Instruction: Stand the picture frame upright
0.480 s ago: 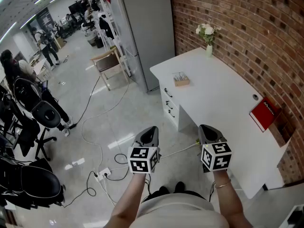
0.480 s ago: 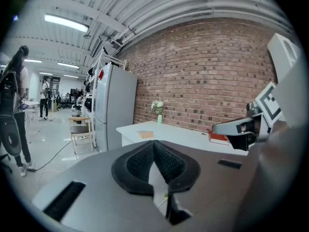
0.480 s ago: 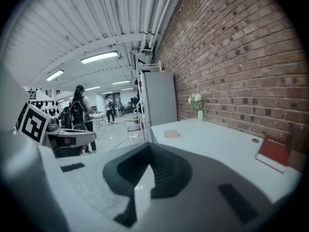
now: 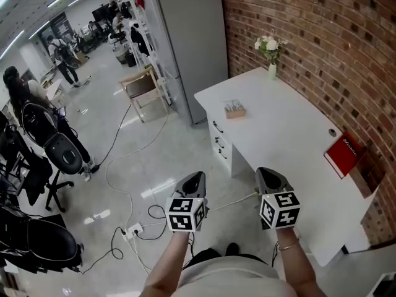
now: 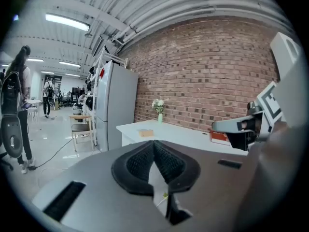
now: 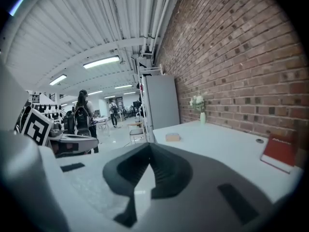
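Observation:
The picture frame [image 4: 234, 109] is a small tan thing lying flat on the white desk [image 4: 291, 141], near its far left corner. It also shows ahead in the left gripper view [image 5: 145, 133] and the right gripper view [image 6: 172, 137]. My left gripper [image 4: 197, 178] hangs over the floor in front of the desk, shut and empty, its pads meeting at the tip [image 5: 154, 143]. My right gripper [image 4: 267, 173] is level with it by the desk's near edge, also shut with nothing in it [image 6: 148, 146]. Both are well short of the frame.
A red book [image 4: 344, 153] lies at the desk's right side against the brick wall. A vase of white flowers [image 4: 270, 48] stands at the far corner. Drawers [image 4: 219, 144] face the aisle, cables [image 4: 133, 228] trail on the floor, and office chairs [image 4: 59, 147] stand at the left.
Both grippers sit a touch lower in the head view. Their jaws stay shut, and the frame has not moved on the desk.

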A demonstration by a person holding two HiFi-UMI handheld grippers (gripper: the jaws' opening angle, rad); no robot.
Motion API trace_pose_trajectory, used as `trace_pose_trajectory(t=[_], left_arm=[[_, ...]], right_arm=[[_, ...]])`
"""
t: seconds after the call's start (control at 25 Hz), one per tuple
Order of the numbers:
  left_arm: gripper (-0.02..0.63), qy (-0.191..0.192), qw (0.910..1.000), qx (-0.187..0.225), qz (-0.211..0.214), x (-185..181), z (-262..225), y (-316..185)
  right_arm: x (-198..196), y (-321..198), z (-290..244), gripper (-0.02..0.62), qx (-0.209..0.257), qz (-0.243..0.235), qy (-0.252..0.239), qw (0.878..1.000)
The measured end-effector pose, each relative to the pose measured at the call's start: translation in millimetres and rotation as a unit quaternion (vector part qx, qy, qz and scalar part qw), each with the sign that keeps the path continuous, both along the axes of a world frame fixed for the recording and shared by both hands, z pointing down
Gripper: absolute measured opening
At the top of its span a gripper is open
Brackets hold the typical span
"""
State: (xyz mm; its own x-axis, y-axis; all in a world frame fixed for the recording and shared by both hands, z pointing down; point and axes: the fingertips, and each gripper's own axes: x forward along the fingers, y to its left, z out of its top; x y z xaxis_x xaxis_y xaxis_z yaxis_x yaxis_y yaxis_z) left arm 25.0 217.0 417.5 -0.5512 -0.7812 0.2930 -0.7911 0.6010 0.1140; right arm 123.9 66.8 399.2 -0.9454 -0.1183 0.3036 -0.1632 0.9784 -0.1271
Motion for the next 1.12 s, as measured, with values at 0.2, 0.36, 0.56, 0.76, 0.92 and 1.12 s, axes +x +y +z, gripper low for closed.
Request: trace_pose_trajectory(t=[0.2, 0.36, 0.56, 0.76, 0.92, 1.12], left_arm=[[0.011, 0.001, 1.0000, 0.002, -0.009, 3.0, 3.8, -3.9], [0.051, 0.004, 0.9999, 0.007, -0.015, 0.5, 5.1, -9.1], [0.107, 0.028, 0.9992, 0.006, -0.028, -9.4, 16.7, -11.9], [0.124, 0.031, 0.9992, 0.003, -0.025, -36.3, 21.4, -28.4], [0.130, 0.033, 0.9993, 0.004, -0.017, -64.7, 26.1, -43.8], [0.133, 0.038, 0.9992, 0.011, -0.007, -112.4, 26.7, -61.7]], right_arm=[[0.0, -7.7, -3.1, 0.019, -0.017, 0.004, -0.017, 1.000], [-4.4, -10.9, 1.3, 0.061, -0.035, -0.008, -0.010, 0.999], [-9.4, -17.1, 12.5, 0.087, -0.052, -0.013, 0.008, 0.999], [-33.1, -32.0, 15.2, 0.091, -0.059, -0.012, 0.010, 0.998], [-62.2, -43.1, 15.3, 0.091, -0.060, -0.008, 0.007, 0.998], [-109.5, -58.6, 14.6, 0.091, -0.064, -0.001, -0.002, 0.998]])
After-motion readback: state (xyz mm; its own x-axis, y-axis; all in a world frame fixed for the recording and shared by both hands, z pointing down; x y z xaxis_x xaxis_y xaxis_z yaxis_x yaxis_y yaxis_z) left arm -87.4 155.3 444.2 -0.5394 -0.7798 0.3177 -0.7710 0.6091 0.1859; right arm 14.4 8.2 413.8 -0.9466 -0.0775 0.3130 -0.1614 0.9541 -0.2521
